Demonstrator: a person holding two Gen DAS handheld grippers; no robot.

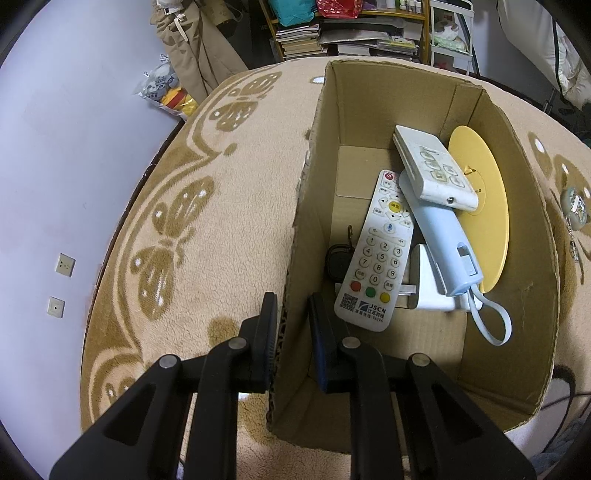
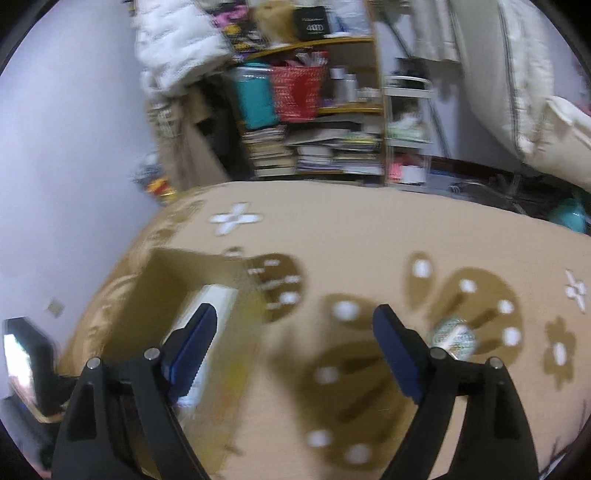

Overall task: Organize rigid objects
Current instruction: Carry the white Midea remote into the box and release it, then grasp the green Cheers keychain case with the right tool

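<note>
Beige blanket (image 1: 229, 221) with brown butterflies covers the surface, with book-stacked shelves (image 1: 343, 33) at the back. On it stands my landmark, the open cardboard box (image 1: 517, 258). My left tongs (image 1: 292, 314) are clenched on the box's left wall, one finger outside and one inside. Within the box, a white remote (image 1: 380, 251) with number keys lies along the floor near that wall; a black fob (image 1: 338, 260) sits between remote and wall, partly under the remote. A yellow disc (image 1: 487, 206) leans on the box's right wall. A pale blue device (image 1: 443, 240) with a loop strap lies between remote and disc, and a second, smaller white remote (image 1: 436, 170) rests across its far end. My right tongs (image 2: 295, 339) hang released over the blanket right of the box, holding nothing; that view is blurred. A small round trinket (image 2: 452, 338) lies on the blanket further right of the box, just beside my right finger.
</note>
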